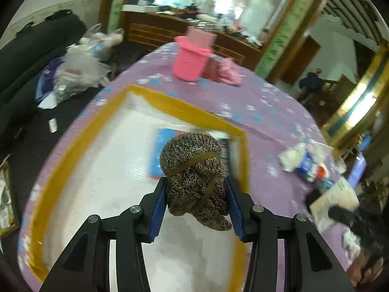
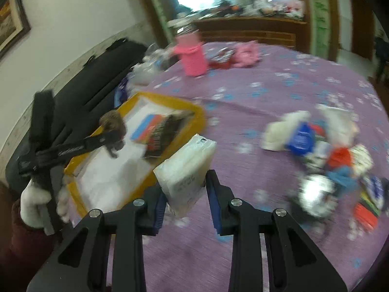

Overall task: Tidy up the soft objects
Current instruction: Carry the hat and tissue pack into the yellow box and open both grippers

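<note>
My left gripper (image 1: 195,189) is shut on a brown knitted bundle (image 1: 194,170) bound with rubber bands, held above a white box with a yellow rim (image 1: 170,104). The box holds a blue and dark packet (image 2: 158,131). In the right wrist view the left gripper (image 2: 114,141) hangs over that box (image 2: 194,108) with the bundle (image 2: 113,123). My right gripper (image 2: 186,189) is shut on a white plastic-wrapped pack (image 2: 187,168), held above the purple tablecloth (image 2: 267,92) just right of the box.
A pile of mixed soft items (image 2: 328,160) lies at the table's right. A pink knitted item (image 2: 193,56) and pink cloth (image 2: 245,54) sit at the far edge. A dark sofa (image 1: 29,56) with plastic bags (image 1: 77,70) stands left.
</note>
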Demonstrator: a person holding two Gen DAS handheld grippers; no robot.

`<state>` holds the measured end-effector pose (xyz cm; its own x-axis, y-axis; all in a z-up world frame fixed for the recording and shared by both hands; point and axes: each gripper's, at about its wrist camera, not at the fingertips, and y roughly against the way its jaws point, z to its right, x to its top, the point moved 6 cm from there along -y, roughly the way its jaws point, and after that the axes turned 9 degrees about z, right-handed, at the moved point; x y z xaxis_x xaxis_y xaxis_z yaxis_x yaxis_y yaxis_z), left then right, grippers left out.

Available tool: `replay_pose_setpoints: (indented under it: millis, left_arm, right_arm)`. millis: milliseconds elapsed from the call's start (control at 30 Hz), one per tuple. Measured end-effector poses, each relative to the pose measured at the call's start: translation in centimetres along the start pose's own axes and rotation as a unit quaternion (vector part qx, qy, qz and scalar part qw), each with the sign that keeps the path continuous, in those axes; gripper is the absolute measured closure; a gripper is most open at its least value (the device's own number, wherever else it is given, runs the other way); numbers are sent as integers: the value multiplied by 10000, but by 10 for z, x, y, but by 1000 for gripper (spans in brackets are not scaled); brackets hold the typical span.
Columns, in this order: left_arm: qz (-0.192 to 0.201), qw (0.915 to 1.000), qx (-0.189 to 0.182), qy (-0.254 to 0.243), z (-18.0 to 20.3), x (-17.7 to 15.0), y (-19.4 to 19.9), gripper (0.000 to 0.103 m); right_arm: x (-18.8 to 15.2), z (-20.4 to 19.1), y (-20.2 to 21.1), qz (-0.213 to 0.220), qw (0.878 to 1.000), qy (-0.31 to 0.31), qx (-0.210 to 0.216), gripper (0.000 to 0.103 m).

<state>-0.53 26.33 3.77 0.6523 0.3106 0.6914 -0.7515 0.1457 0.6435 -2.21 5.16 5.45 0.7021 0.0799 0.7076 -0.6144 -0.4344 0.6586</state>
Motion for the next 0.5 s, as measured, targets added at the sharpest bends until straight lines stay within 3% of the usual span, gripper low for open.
replay_pose_setpoints:
  millis: [267, 500]
  left_arm:
    - [-181, 9992, 343, 82, -39, 31, -39, 58]
    - [-328, 9985, 355, 265, -49, 46, -87, 57]
  right_arm:
    - [3, -75, -80, -631, 9954, 152, 712, 74]
    - [-1, -105, -136, -1072, 9903, 175, 872, 74]
